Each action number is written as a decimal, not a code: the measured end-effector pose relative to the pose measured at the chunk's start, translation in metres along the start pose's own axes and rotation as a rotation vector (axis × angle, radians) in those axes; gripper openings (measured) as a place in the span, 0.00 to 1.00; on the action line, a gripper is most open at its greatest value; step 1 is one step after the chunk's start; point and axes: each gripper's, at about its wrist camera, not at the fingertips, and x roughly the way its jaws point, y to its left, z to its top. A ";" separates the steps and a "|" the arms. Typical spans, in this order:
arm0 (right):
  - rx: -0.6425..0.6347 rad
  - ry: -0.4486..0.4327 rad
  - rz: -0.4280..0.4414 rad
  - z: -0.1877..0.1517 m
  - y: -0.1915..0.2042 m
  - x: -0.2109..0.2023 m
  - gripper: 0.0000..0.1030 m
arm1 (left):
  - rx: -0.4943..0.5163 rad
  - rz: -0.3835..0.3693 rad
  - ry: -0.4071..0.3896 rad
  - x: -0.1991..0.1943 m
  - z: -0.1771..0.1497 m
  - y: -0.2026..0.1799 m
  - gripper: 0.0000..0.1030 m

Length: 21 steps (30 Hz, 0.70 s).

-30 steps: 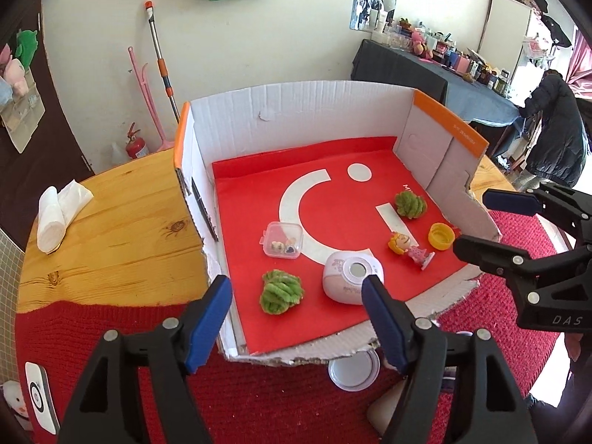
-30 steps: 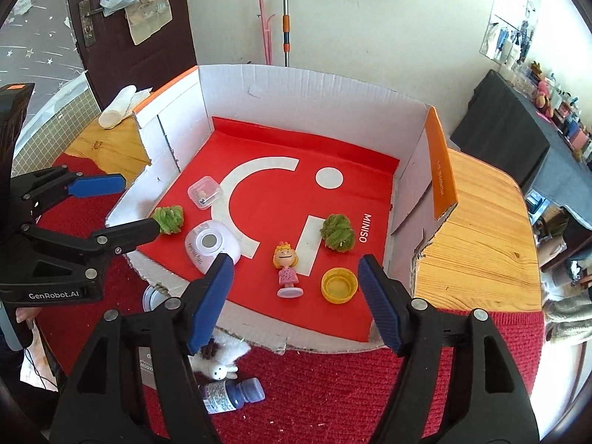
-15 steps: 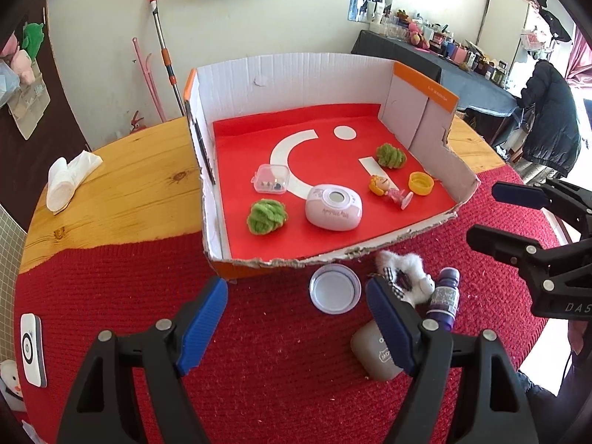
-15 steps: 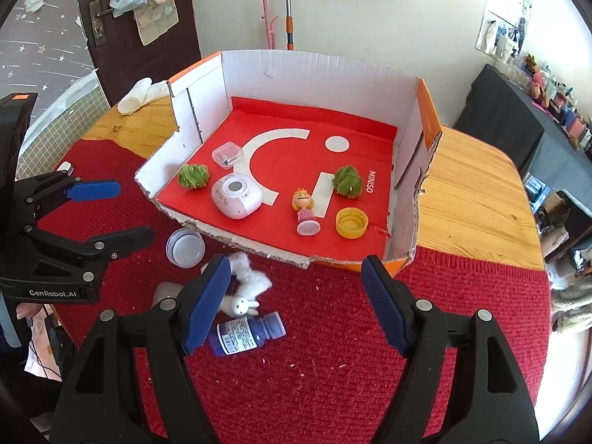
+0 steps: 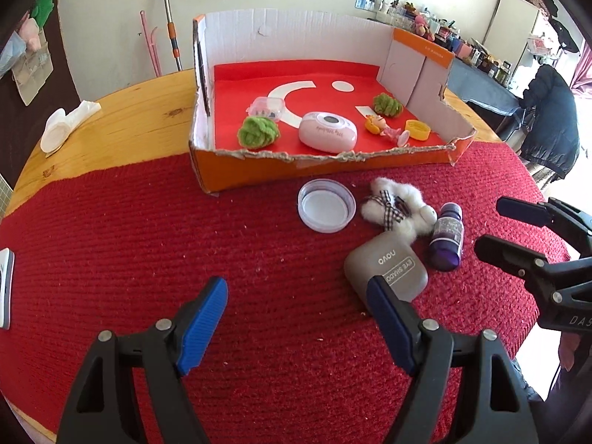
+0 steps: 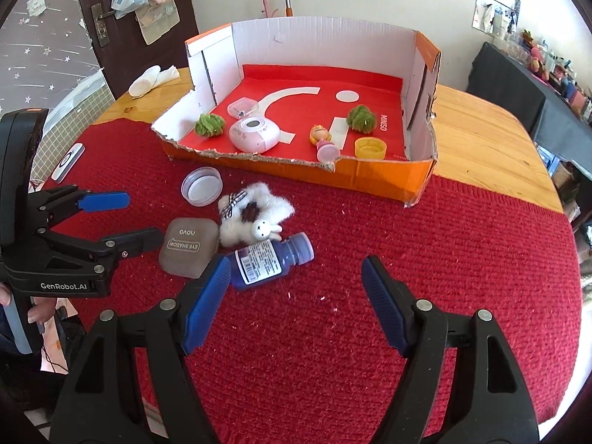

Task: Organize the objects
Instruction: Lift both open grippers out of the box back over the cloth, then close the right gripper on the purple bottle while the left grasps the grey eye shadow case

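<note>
An orange cardboard box (image 5: 259, 172) (image 6: 370, 177) with a red floor holds two green pompoms (image 5: 258, 131), a pink oval device (image 5: 327, 132), a doll (image 5: 381, 127), a yellow cap (image 5: 417, 129) and a small clear case (image 5: 267, 106). In front of it, on the red mat, lie a clear lid (image 5: 325, 205), a white plush bunny (image 6: 251, 214), a purple bottle (image 6: 270, 261) and a grey eyeshadow case (image 5: 388, 262). My left gripper (image 5: 296, 292) (image 6: 137, 218) is open, its right finger just short of the case. My right gripper (image 6: 296, 270) (image 5: 499, 225) is open and empty beside the bottle.
The red knitted mat (image 5: 148, 240) covers the near half of a round wooden table (image 5: 122, 129). A rolled white cloth (image 5: 63, 125) lies at the far left, a flat white device (image 6: 68, 155) at the mat's left edge. A person in a dark coat (image 5: 551, 129) stands far right.
Both grippers have drawn back from over the box and sunk toward the mat. The lid, bunny, bottle and grey case have come into full view. Both stay open.
</note>
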 end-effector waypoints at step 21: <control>0.052 -0.097 -0.094 -0.016 0.011 0.025 0.71 | -0.077 -0.048 -0.059 0.000 -0.018 -0.017 0.77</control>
